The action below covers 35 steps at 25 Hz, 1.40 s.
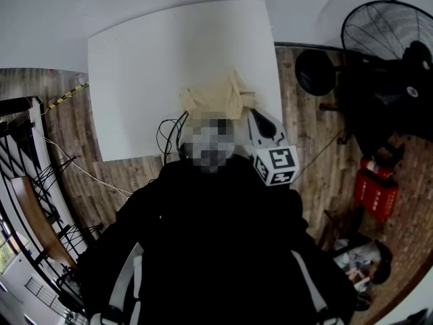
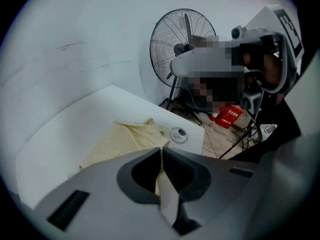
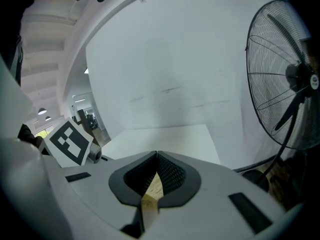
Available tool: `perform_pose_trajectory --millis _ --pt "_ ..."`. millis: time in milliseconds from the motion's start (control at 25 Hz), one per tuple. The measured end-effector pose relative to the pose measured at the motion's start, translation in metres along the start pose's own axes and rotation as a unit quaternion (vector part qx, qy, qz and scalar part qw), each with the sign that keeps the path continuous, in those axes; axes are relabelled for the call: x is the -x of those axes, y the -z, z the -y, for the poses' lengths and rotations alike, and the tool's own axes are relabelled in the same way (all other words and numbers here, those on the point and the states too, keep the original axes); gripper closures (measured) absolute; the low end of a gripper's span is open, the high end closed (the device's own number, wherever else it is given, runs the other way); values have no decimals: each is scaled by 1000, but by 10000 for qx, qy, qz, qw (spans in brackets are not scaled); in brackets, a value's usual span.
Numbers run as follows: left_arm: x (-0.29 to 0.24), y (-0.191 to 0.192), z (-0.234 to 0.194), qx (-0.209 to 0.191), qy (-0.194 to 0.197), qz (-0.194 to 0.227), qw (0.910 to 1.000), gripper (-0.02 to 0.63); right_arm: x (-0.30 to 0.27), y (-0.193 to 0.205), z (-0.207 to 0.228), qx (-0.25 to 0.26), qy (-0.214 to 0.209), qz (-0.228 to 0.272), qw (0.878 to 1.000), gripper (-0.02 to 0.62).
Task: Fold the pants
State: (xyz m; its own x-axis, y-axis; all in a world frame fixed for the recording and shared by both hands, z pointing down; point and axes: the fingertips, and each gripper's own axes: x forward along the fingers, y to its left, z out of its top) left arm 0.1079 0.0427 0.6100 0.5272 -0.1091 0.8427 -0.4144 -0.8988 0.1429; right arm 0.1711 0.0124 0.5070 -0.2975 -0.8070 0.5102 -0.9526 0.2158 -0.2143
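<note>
2 grippers over table's near edge: left gripper jaws pinched tight on pants cloth; right gripper clamped on another fold | 1 beige pants, bunched at table's near edge | 1 white table | 1 fan beyond table's far right corner

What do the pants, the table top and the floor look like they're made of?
The pants look like soft woven cloth, maybe cotton, matte beige: they crease and bunch, and the left gripper view shows a fine weave. The table top looks smooth matte white, perhaps laminate or painted board; no grain shows. The floor shows brown grained planks: wood or wood-look laminate.
</note>
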Motion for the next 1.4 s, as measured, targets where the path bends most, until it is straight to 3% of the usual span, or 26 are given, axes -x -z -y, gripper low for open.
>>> perform_pose_trajectory --millis 440,720,1080,1400 --pt "-27 18 7 199 65 -75 9998 588 0 6 -10 61 -85 -91 9999 591" --pt "-6 5 19 329 340 188 9987 511 0 4 -13 102 -151 -92 9998 591" --pt "49 -26 -27 836 -235 985 9913 510 -12 -7 -21 161 -303 -4 9994 591" --pt "103 -47 -78 1304 -877 1767 9716 541 -23 -33 -35 290 -420 221 9985 591"
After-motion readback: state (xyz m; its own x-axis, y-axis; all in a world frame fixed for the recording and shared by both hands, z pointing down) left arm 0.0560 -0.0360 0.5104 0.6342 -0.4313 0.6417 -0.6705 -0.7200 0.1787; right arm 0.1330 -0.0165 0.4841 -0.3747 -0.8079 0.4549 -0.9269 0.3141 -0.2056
